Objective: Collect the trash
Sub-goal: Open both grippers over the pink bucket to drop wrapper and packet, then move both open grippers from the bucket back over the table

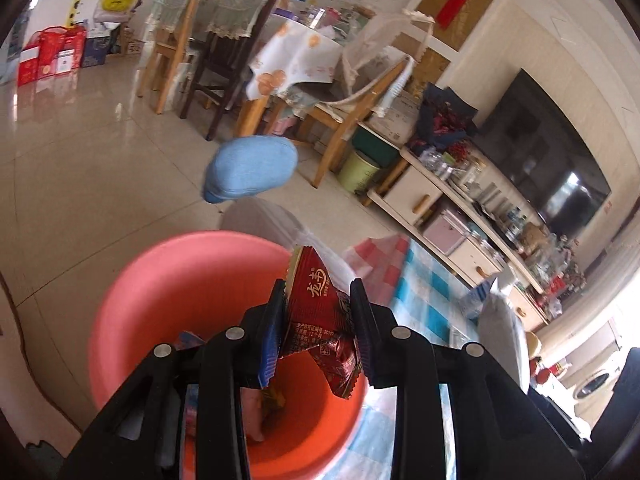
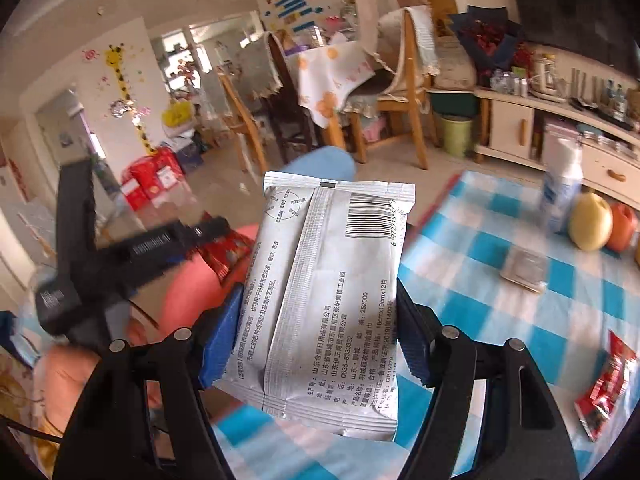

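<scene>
Red foil snack wrapper (image 1: pixel 320 320) is pinched between the fingers of the left gripper (image 1: pixel 320 312), hanging right over the open mouth of the pink-orange bin (image 1: pixel 160 292). A couple of bits of trash already lie at the bottom of the bin, but the gripper body covers most of them so I can't count them properly.

Over on the right wrist view, the right gripper (image 2: pixel 316 320) is clamped on one silver-grey wipes packet (image 2: pixel 328 300), barcode side facing the camera, held up above the blue-and-white checked tablecloth (image 2: pixel 480 280). The left gripper shows there too, off to the left and blurred, with the red wrapper in it above the bin.

Still lying on the cloth: one more red wrapper (image 2: pixel 608 388) near the right edge, partly cut off by the lens rim, and one flat greyish packet (image 2: pixel 524 266) that's too smeared to read. Also one white spray bottle (image 2: pixel 560 188), one yellow pear-looking fruit (image 2: pixel 590 222) and something orange (image 2: pixel 622 222) beside it, half out of frame.
</scene>
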`<action>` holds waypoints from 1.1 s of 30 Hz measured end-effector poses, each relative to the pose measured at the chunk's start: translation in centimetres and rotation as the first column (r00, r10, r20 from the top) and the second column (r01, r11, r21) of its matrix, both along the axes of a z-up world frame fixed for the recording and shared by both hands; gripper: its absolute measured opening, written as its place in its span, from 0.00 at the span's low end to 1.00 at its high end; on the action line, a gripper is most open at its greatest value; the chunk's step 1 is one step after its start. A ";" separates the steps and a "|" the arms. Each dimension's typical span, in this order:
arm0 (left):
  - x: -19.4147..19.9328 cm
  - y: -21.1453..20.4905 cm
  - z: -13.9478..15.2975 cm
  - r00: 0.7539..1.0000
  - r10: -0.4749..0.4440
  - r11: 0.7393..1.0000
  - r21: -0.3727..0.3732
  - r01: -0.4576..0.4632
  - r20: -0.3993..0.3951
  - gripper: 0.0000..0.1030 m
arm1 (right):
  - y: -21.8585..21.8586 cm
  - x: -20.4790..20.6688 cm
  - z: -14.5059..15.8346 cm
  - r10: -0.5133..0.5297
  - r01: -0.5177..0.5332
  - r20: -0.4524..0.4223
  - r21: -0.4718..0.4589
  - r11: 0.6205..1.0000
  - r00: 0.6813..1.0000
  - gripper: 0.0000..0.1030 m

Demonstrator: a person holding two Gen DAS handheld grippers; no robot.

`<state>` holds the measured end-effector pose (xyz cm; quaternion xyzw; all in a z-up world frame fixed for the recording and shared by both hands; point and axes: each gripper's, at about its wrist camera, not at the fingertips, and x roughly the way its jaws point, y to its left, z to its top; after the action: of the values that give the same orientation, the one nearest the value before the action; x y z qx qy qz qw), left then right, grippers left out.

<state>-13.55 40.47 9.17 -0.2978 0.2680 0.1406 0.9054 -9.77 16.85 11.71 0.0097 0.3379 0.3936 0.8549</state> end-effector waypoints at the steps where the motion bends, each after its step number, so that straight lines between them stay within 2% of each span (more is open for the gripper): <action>1: -0.3 0.5 -0.1 1.000 0.016 1.000 0.001 -0.016 -0.003 0.33 | 1.0 0.0 0.2 0.016 -0.016 -0.003 0.015 1.000 1.000 0.69; 6: -1.5 3.2 -0.7 0.996 0.088 0.996 -0.001 -0.089 -0.030 0.33 | 6.0 0.3 0.3 0.082 -0.081 -0.021 0.052 0.995 0.996 0.69; 11: -1.9 5.6 -1.7 0.987 0.143 0.989 -0.032 -0.145 -0.067 0.35 | 9.4 1.1 -1.3 0.114 -0.112 -0.048 0.047 0.993 0.992 0.73; 12: -1.9 5.9 -1.8 0.986 0.151 0.987 -0.036 -0.154 -0.071 0.46 | 9.5 1.2 -1.6 0.116 -0.113 -0.057 0.052 0.992 0.992 0.78; 13: -1.9 6.1 -1.9 0.982 0.172 0.984 -0.035 -0.176 -0.078 0.65 | 9.5 1.2 -1.8 0.105 -0.102 -0.058 0.054 0.993 0.993 0.80; 14: -2.0 6.2 -1.9 0.979 0.189 0.981 -0.030 -0.192 -0.074 0.70 | 9.2 1.2 -1.8 0.092 -0.089 -0.054 0.056 0.994 0.994 0.84; 16: -2.2 6.2 -1.9 0.978 0.198 0.980 -0.020 -0.199 -0.063 0.73 | 8.3 0.8 -1.8 0.074 -0.071 -0.040 0.063 0.995 0.996 0.84; 18: -2.4 6.1 -1.8 0.976 0.213 0.977 -0.004 -0.214 -0.047 0.81 | 7.2 0.4 -1.7 0.047 -0.046 -0.015 0.048 0.998 0.999 0.84; 24: -2.6 4.3 -0.9 0.969 0.243 0.969 0.036 -0.245 0.042 0.88 | 3.1 -0.8 -2.4 -0.029 0.031 0.051 -0.044 0.999 0.998 0.86; 26: -2.5 3.7 -0.6 0.970 0.229 0.972 0.032 -0.232 0.076 0.88 | 1.9 -1.3 -3.0 -0.041 0.045 0.063 -0.073 0.996 0.997 0.87; 30: -1.5 1.7 0.2 0.981 0.160 0.980 0.098 -0.171 0.110 0.88 | -0.4 -2.6 -4.3 -0.058 0.068 0.080 -0.129 0.989 0.995 0.87; 33: -0.6 0.2 0.6 0.987 0.099 0.986 0.119 -0.114 0.125 0.89 | -1.8 -3.5 -4.9 -0.066 0.080 0.095 -0.161 0.984 0.993 0.87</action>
<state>-14.10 40.72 9.76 -0.2619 0.1878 0.1873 0.9279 -13.30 15.07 6.79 -0.0662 0.3300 0.3328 0.8809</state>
